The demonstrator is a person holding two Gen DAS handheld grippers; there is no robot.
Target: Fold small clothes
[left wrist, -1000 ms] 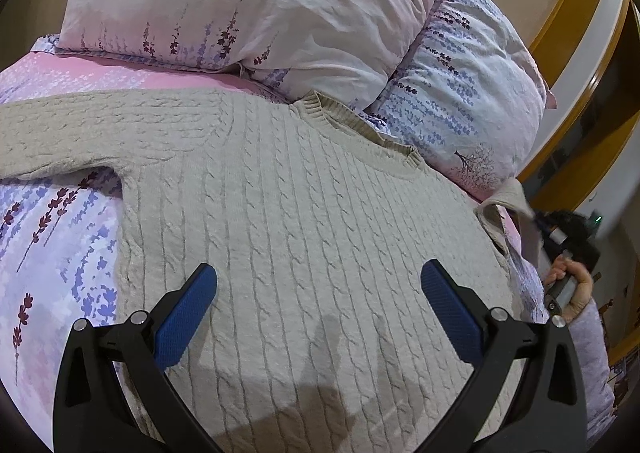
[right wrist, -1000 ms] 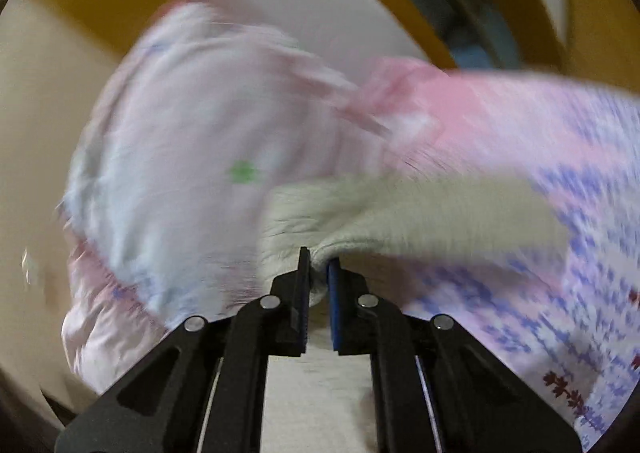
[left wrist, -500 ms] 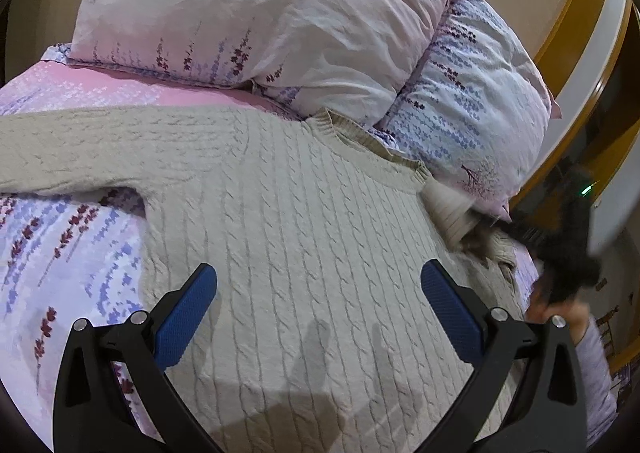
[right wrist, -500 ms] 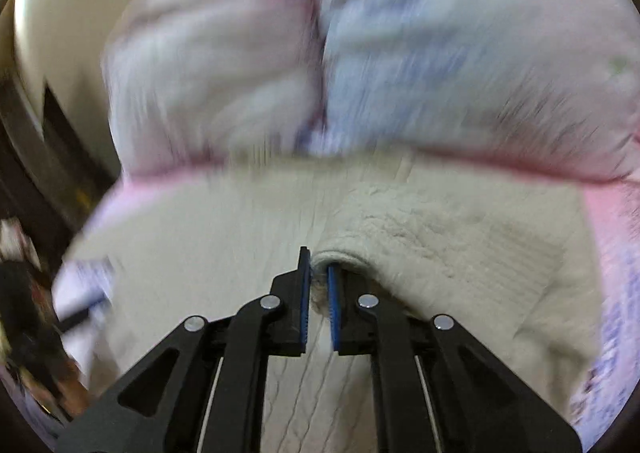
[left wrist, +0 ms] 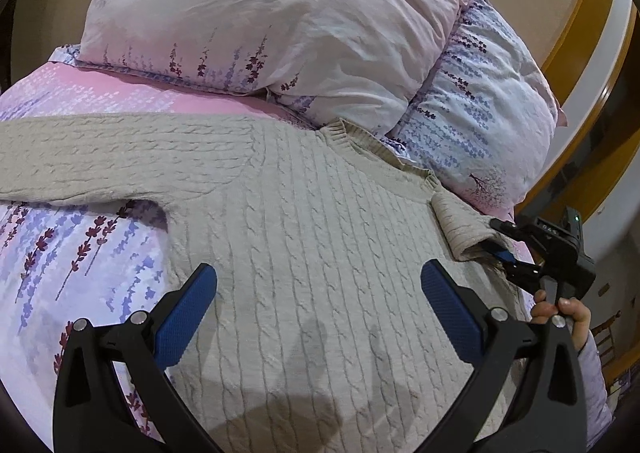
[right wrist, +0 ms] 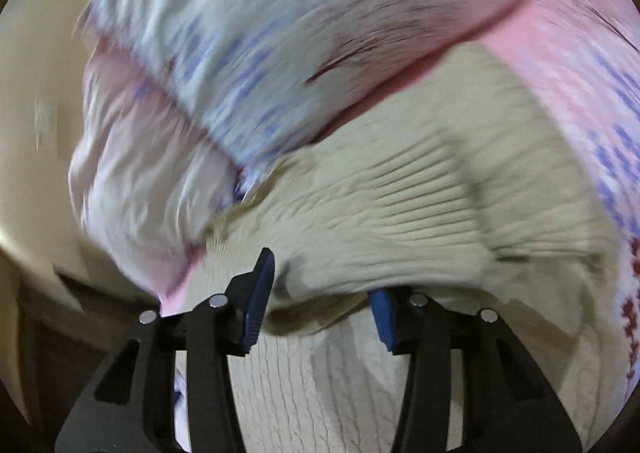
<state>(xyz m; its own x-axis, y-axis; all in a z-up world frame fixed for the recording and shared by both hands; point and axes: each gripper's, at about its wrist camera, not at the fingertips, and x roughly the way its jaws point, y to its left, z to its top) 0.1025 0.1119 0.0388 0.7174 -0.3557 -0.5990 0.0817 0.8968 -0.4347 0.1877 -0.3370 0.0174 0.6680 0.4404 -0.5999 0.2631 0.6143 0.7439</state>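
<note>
Right claw (right wrist: 320,301): our jaws, pinched on the sleeve cuff (right wrist: 400,221) half a second ago, now stand apart, the cuff lying loose between them.
Left claw (left wrist: 320,309): wide open, holding nothing, above the sweater's lower body.
Sweater (left wrist: 312,237): beige cable-knit, flat on the bed (left wrist: 80,253), collar at 12 o'clock by the pillows (left wrist: 280,21).
Change: right sleeve now folded onto the body at 3 o'clock.
Meaning: we judge the first sleeve fold done; the left sleeve (left wrist: 100,157) at 9 o'clock remains.
</note>
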